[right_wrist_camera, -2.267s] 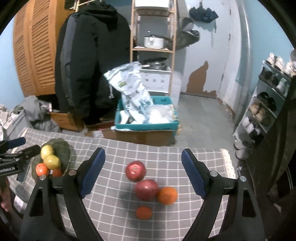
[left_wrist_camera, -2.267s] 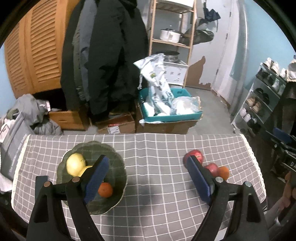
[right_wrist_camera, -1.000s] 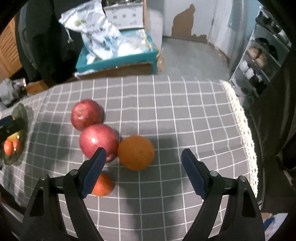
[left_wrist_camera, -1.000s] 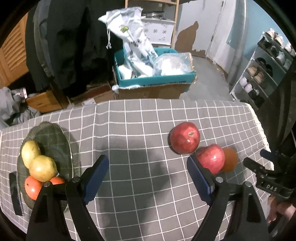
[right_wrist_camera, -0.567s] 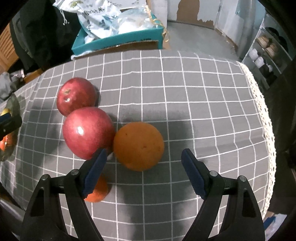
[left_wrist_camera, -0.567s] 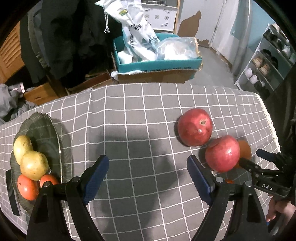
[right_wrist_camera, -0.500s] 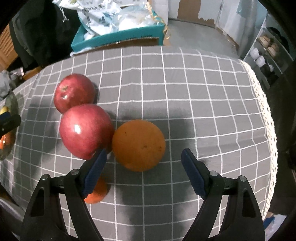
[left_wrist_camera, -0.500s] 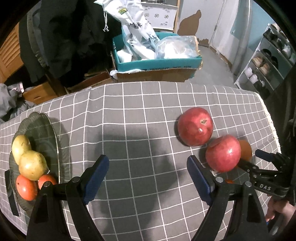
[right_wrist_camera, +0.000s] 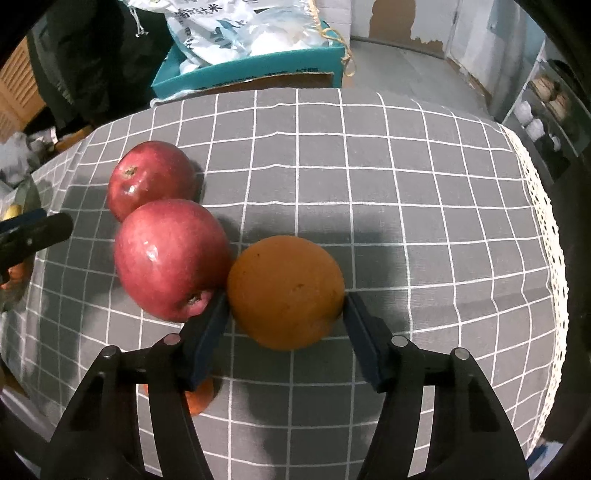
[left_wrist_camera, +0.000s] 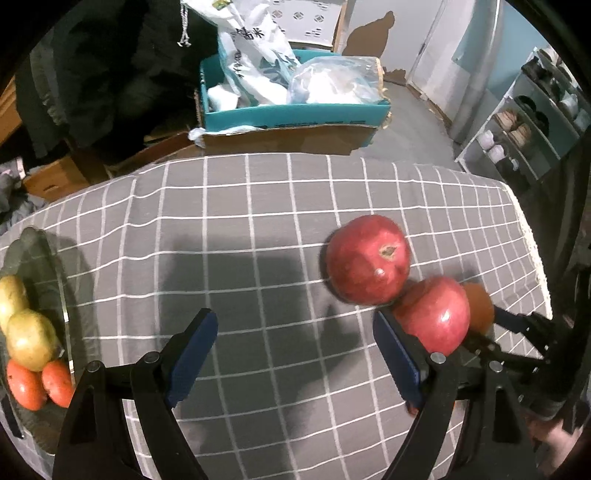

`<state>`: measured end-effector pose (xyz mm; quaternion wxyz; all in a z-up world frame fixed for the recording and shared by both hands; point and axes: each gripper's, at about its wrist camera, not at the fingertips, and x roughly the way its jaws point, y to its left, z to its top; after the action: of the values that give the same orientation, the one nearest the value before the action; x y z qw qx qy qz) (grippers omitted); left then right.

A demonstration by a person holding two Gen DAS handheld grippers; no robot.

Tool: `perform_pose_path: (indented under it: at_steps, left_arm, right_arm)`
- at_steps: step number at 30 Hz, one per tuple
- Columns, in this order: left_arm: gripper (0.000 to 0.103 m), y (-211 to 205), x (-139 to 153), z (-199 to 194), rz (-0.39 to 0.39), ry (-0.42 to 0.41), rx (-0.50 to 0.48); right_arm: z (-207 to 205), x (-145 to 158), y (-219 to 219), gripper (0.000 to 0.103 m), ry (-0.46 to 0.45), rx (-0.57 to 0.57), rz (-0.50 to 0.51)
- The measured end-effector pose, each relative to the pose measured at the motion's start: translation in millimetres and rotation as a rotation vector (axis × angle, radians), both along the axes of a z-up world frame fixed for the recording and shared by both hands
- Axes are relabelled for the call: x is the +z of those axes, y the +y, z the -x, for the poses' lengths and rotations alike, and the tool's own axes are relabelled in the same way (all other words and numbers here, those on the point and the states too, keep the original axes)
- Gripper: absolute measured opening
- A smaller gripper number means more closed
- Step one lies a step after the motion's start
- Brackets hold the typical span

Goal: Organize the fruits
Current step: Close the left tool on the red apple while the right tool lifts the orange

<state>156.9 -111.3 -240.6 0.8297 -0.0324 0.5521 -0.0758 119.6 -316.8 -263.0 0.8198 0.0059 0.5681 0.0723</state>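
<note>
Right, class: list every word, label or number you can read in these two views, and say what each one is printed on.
"米": the last of a few dark characters on the white bag; the others are too blurred to read.
Teal box: there is a line of print along its side, too small and blurred to read.
No other text can be read.

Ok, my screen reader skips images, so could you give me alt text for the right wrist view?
The right gripper is closing its jaws around an orange on a grey checked tablecloth, pads at both its sides. Two red apples lie just left of it, the nearer touching the orange, and a smaller orange fruit peeks from under the left finger.
</note>
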Motion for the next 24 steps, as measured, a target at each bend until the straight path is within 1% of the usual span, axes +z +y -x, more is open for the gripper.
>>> perform_pose_path:
  at_steps: [6, 9, 11, 15, 24]
  left_arm:
    - [0.087, -8, -4, -14, 0.056, 0.025, 0.011]
    - [0.087, -13, -7, -22, 0.076, 0.035, 0.024]
    - [0.087, -17, -9, -26, 0.074, 0.035, 0.022]
    - [0.087, -29, -14, -33, 0.058, 0.034, 0.01]
    - [0.087, -52, -28, -43, 0.015, 0.048, -0.036]
  right_arm:
    - [-6, 8, -13, 0.062, -0.029, -0.065, 0.034]
    - [-10, 14, -22, 0.062, -0.055, -0.109, 0.03]
    - [-13, 19, -26, 0.062, -0.078, -0.133, 0.028]
    - [-20, 23, -28, 0.062, -0.113, -0.156, 0.058]
    - [-27, 17, -31, 0.062, -0.106, -0.168, 0.066]
